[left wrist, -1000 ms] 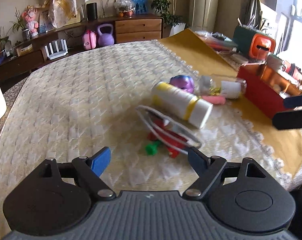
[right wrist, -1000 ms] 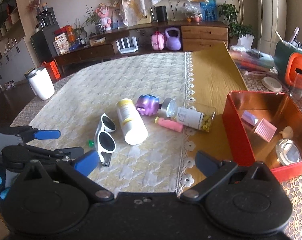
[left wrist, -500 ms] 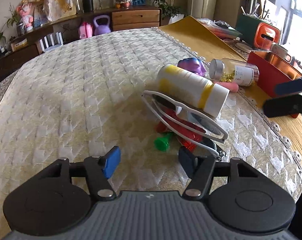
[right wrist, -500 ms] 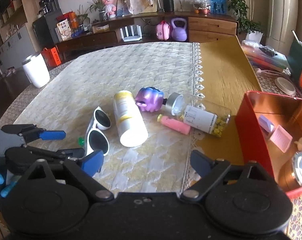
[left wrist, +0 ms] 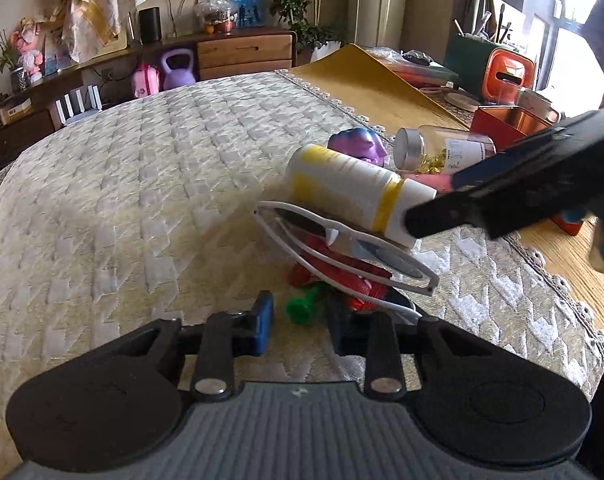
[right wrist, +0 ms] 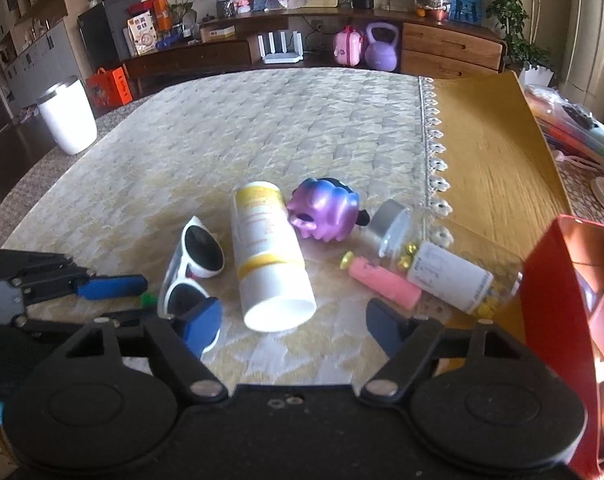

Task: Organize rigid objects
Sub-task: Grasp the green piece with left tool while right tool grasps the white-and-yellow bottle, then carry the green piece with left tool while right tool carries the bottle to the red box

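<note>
A small green piece [left wrist: 304,308] lies beside a red toy [left wrist: 342,276] under white sunglasses [left wrist: 342,248]. My left gripper [left wrist: 302,326] is closing with the green piece between its tips, and a gap still shows at the left pad. It appears at the left in the right wrist view [right wrist: 138,300]. A white bottle with yellow bands [right wrist: 266,256] lies on its side. My right gripper [right wrist: 294,326] stands open and closing, its fingers either side of the bottle's near end without touching. A purple figurine [right wrist: 326,212], a pink tube [right wrist: 382,284] and a clear capsule jar [right wrist: 450,268] lie beyond.
A red tin box [right wrist: 562,300] stands at the right on the bare wooden strip [right wrist: 490,152]. The quilted cloth [left wrist: 142,200] stretches far to the left. A white bin [right wrist: 68,120] stands off the table's left side. An orange box [left wrist: 508,76] sits at the far right.
The left jaws have narrowed around the green piece. The right gripper has moved left and down to the white bottle, its jaws narrowing a little, and its fingers now reach across the left wrist view.
</note>
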{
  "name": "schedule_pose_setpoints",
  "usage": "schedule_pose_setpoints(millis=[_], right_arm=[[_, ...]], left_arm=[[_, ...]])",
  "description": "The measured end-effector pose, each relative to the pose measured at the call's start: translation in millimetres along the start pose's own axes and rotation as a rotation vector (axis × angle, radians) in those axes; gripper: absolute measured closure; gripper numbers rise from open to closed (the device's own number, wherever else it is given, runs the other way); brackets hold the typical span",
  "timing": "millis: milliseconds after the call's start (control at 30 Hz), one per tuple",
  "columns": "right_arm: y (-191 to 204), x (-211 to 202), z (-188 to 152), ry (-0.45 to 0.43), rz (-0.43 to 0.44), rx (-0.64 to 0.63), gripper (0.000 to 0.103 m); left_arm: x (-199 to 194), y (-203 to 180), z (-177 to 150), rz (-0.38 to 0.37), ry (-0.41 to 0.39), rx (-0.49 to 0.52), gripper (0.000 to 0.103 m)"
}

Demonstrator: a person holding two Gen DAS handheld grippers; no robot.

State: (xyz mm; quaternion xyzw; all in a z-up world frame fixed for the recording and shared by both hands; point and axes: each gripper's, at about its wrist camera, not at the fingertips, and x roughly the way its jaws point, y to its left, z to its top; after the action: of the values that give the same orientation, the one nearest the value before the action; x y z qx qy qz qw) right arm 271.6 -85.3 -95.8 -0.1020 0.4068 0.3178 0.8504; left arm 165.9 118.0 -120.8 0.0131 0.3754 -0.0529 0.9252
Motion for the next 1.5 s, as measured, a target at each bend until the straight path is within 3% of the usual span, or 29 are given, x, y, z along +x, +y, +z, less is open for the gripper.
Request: schedule_pose_setpoints(millis=[233, 467, 533, 700, 1500], right_arm=[[8.2, 26.3, 11.9, 0.029, 0.001, -0.015, 0.029], [20.7, 43.1, 18.5, 0.039, -0.006, -0.050, 0.033], [22.2, 45.0, 18.2, 0.042, -0.008, -0.052, 0.048], [24.3, 41.4, 15.6, 0.025, -0.030, -0.064, 0.054], [15.8, -54.0, -27.1, -0.094, -0.048, -0.012, 0.059]], left_arm=[[1.1, -4.4, -2.0, -0.002, -0.010, 0.025, 0.087], [1.8, -5.0, -1.8, -0.001, -0.014, 0.027, 0.088], [1.5, -4.5, -1.9, 0.000, -0.013, 0.021, 0.088], [0.6, -4.2, -1.8, 0.005, -0.012, 0.012, 0.089], [-53.3, -19.7, 10.7, 0.061, -0.028, -0.044, 0.089]])
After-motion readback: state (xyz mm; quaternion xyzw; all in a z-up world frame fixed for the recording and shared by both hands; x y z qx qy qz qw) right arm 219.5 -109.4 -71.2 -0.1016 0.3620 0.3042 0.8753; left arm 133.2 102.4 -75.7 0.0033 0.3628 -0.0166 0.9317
